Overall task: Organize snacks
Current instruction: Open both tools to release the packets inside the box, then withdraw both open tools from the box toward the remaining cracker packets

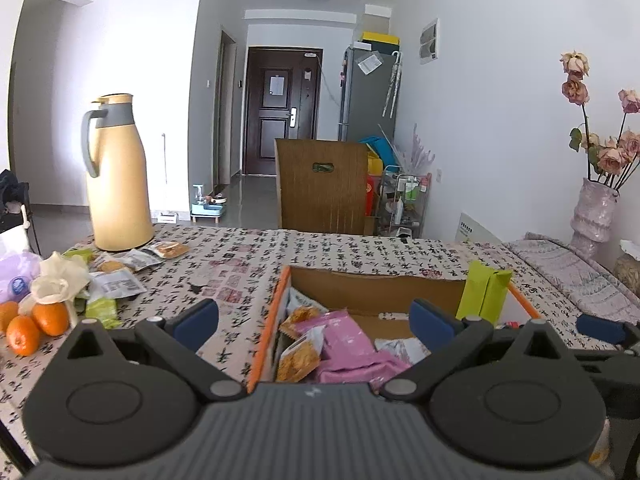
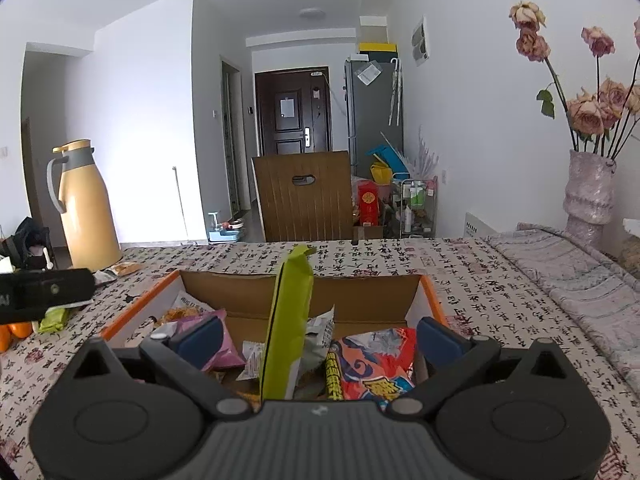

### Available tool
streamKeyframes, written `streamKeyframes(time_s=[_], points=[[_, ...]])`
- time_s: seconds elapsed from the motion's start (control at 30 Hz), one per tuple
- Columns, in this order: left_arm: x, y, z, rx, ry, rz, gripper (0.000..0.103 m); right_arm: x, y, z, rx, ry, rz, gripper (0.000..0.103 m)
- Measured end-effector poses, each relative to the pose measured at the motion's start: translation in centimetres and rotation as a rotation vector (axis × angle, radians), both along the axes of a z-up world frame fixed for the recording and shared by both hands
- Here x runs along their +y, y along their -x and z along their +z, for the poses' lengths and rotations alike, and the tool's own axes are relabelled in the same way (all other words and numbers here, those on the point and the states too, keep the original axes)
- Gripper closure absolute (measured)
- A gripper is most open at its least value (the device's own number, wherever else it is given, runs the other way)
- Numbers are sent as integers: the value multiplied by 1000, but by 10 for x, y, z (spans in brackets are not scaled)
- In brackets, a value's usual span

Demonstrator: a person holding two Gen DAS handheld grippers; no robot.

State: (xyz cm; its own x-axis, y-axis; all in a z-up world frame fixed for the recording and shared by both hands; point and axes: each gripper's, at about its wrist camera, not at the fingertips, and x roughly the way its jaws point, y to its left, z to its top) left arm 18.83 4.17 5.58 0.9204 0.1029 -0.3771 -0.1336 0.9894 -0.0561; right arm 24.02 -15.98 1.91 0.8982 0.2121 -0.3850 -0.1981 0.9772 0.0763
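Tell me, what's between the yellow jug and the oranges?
Loose snack packets and a crumpled cream wrapper lie between the jug and oranges, in the left wrist view.

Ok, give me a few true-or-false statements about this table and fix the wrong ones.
1. The yellow thermos stands upright on the table. True.
2. The oranges are inside the cardboard box. False: they lie on the tablecloth, left of the box.
3. The left claw and the right claw are both open. True.
4. The green packet lies flat on the tablecloth. False: it stands upright at the box, between the right claw's spread fingers.
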Motion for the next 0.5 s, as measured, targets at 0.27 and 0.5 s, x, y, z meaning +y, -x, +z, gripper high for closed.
streamKeyframes(time_s=[0.27,0.5], points=[[21,34,-10,30,-9,24,0,-4,26,5,-8,14,-20,0],[35,56,-27,77,-13,32,0,-4,46,2,2,19,-17,0]])
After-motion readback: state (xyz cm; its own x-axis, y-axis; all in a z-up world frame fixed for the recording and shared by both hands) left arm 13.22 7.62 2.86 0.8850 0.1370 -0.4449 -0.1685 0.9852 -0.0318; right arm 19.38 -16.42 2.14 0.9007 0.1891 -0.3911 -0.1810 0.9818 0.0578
